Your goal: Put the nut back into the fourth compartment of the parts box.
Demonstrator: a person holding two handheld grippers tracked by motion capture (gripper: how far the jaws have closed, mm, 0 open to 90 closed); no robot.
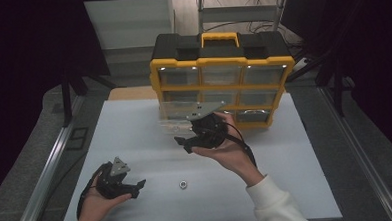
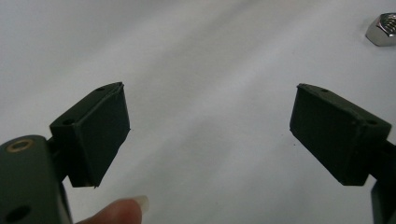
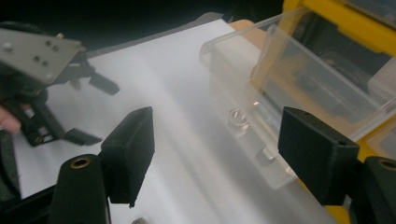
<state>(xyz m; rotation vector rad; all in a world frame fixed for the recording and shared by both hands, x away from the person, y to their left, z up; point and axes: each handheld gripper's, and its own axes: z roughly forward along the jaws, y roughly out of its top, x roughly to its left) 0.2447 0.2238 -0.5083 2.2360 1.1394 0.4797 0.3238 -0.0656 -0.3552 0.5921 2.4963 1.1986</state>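
Both tongs gape wide and empty — right tongs (image 1: 181, 141) near the clear drawer (image 3: 280, 88), left tongs (image 1: 140, 188) beside the nut (image 1: 183, 183). Nudging that drawer could spill its nuts.

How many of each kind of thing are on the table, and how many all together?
Yellow and black organizer box: 1
Clear plastic drawer pulled out in front of the box: 1
Shiny metal nut on the white table: 1
Handheld grippers, the left gripper and the right gripper, both with jaws open: 2
Total: 5
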